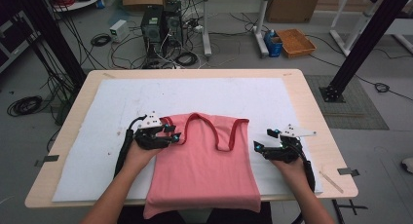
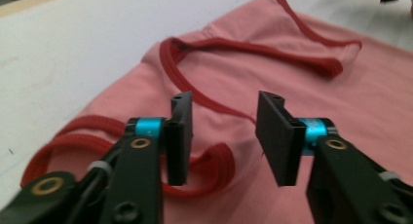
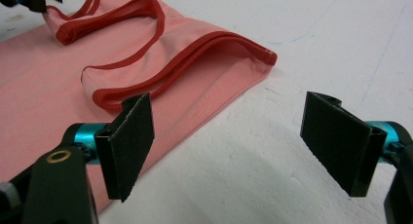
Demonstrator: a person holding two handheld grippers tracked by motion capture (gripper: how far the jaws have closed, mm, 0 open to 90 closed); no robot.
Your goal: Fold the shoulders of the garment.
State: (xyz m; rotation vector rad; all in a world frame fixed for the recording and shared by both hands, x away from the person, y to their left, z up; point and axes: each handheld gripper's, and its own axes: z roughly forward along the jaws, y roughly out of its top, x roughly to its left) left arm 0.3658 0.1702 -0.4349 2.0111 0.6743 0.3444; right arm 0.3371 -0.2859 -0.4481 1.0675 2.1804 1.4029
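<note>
Pink tank top flat on white-padded tabletop; both claws spread, nothing gripped.

High view: tank top [image 1: 204, 165] lies mid-tabletop [image 1: 311, 151], hem over the near edge; left claw [image 1: 174, 135] at its left shoulder, right claw [image 1: 257, 147] just off its right side.
Left gripper view: spread left claw [image 2: 224, 136] hovers over red-bound strap [image 2: 214, 160]. Judged light, limp, unbreakable; doubled binding is the firmest hold.
Right gripper view: right claw [image 3: 234, 151] spread, one jaw over the tank top's [image 3: 44, 117] edge, the other over padding.

No readable text, labels, brands, numbers or signs appear anywhere in these views; any markings on the distant floor equipment are too small and blurred to make out
</note>
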